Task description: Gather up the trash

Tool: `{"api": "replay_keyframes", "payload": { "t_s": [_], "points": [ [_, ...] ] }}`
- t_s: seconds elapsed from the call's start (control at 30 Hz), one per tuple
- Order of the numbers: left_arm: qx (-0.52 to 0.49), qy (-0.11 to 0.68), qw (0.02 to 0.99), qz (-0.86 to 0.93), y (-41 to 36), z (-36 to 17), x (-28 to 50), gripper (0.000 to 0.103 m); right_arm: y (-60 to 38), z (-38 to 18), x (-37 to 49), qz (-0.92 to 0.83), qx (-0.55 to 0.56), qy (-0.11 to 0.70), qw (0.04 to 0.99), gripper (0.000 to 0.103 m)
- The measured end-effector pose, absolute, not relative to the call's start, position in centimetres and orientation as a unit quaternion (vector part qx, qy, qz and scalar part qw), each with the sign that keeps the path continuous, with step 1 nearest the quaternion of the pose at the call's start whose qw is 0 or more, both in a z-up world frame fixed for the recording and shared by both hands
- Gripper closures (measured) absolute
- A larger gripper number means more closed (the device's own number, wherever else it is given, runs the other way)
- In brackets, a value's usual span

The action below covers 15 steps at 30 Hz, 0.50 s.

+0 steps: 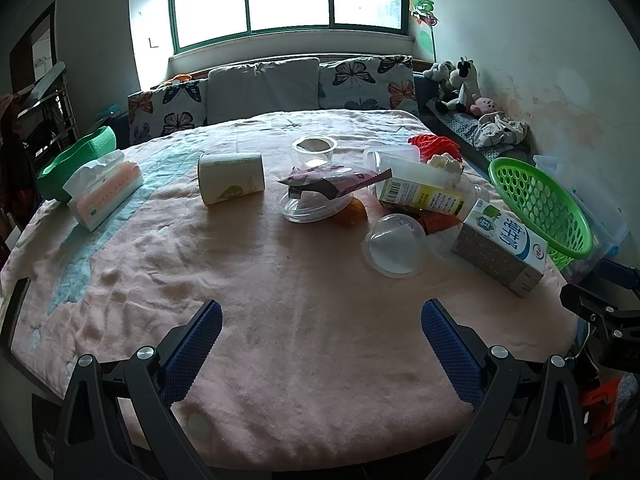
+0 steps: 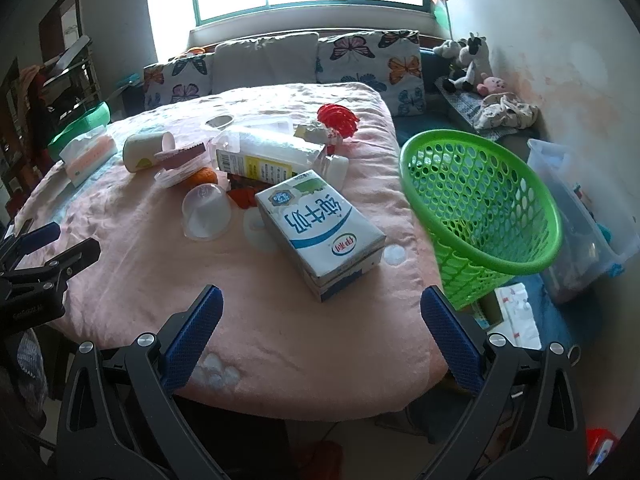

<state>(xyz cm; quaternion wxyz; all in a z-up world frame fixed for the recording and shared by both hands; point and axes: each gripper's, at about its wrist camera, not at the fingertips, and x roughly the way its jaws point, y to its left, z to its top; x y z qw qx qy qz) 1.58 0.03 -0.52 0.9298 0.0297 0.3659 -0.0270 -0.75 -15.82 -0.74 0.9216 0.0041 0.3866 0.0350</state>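
Trash lies on a pink-covered table (image 1: 248, 280): a white and blue milk carton (image 1: 502, 246) (image 2: 320, 232), a clear plastic cup on its side (image 1: 394, 244) (image 2: 206, 212), a yellow-labelled carton (image 1: 424, 192) (image 2: 260, 164), a purple wrapper (image 1: 336, 180) on a clear lid, a paper cup on its side (image 1: 230, 178) (image 2: 146, 150) and a red net (image 1: 436, 146) (image 2: 338, 118). A green mesh basket (image 1: 540, 208) (image 2: 480, 208) stands at the table's right edge. My left gripper (image 1: 320, 316) is open and empty above the near table. My right gripper (image 2: 320, 312) is open and empty just in front of the milk carton.
A tissue box (image 1: 106, 188) (image 2: 88, 152) and a green bowl (image 1: 76, 160) sit at the table's left. A sofa with butterfly cushions (image 1: 264, 88) stands behind. A clear storage bin (image 2: 580, 216) stands right of the basket. Plush toys (image 1: 460, 84) sit by the right wall.
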Motion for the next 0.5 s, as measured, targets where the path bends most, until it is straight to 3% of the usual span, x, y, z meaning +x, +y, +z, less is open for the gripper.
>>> {"api": "replay_keyframes", "payload": {
  "t_s": [0.5],
  "points": [
    [0.027,0.37,0.928,-0.026,0.5,-0.2,2.6,0.006,-15.6,-0.7,0.5,0.05,-0.002,0.39,0.919,0.005]
  ]
}}
